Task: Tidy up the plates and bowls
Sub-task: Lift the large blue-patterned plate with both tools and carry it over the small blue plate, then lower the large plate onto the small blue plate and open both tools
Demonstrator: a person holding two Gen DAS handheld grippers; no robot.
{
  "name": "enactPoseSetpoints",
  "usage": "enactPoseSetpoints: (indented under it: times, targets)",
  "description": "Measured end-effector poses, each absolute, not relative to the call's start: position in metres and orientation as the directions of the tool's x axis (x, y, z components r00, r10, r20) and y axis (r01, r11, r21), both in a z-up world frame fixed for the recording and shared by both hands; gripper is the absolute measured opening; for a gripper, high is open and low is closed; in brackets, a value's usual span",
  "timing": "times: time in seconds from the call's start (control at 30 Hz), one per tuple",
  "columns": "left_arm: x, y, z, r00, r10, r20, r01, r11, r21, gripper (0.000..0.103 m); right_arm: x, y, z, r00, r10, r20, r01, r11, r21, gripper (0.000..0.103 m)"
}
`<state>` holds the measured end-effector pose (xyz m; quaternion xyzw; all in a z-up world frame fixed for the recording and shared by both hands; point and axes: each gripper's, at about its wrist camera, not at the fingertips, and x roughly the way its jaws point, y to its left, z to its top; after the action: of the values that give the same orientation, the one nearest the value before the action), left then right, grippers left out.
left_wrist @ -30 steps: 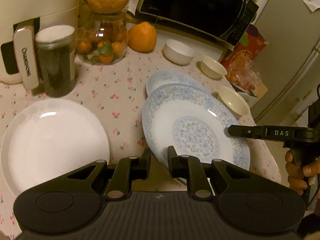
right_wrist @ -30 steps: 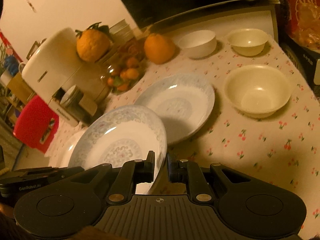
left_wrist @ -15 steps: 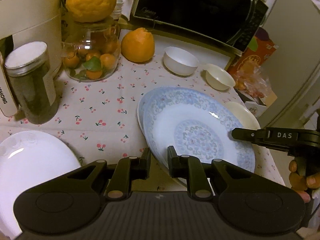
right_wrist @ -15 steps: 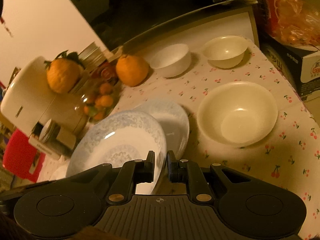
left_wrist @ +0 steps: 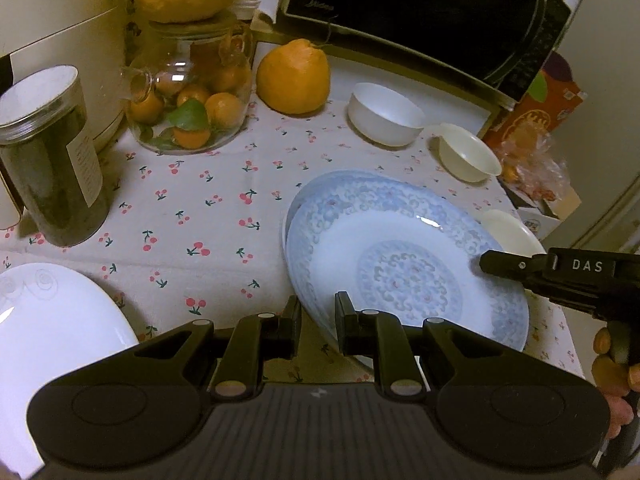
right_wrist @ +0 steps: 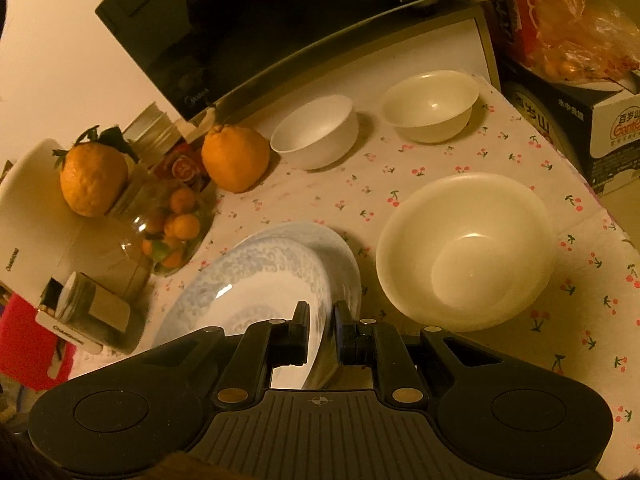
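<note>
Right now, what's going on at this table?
A person is stacking dishes with two handheld grippers. Both the left gripper and the right gripper are clamped on opposite rims of one blue patterned plate, held just over a second blue plate on the tablecloth; whether they touch is unclear. A plain white plate sits to the left. A large bowl and two small bowls are unstacked.

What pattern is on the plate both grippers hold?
Pale blue scrollwork rim and centre medallion on the white held plate; left wrist view.
</note>
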<state>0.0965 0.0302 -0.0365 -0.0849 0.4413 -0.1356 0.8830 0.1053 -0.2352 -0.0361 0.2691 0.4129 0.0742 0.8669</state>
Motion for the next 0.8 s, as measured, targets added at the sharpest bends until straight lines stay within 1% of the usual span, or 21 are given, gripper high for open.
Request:
enactPoseSetpoints:
  times: [0.37, 0.8]
  targets:
    - [0.104, 0.021, -0.042, 0.598, -0.264, -0.757, 0.156, 0.965, -0.212, 0.015, 0.114, -0.229, -0.041, 0.654, 0.312, -0.689, 0.116, 0.859, 0.498, 0.013]
    - [0.108, 0.013, -0.047, 0.627, -0.222, -0.747, 0.162, 0.975, -0.154, 0.016, 0.115, -0.22, -0.041, 0.663, 0.254, -0.705, 0.099, 0.903, 0.418, 0.013]
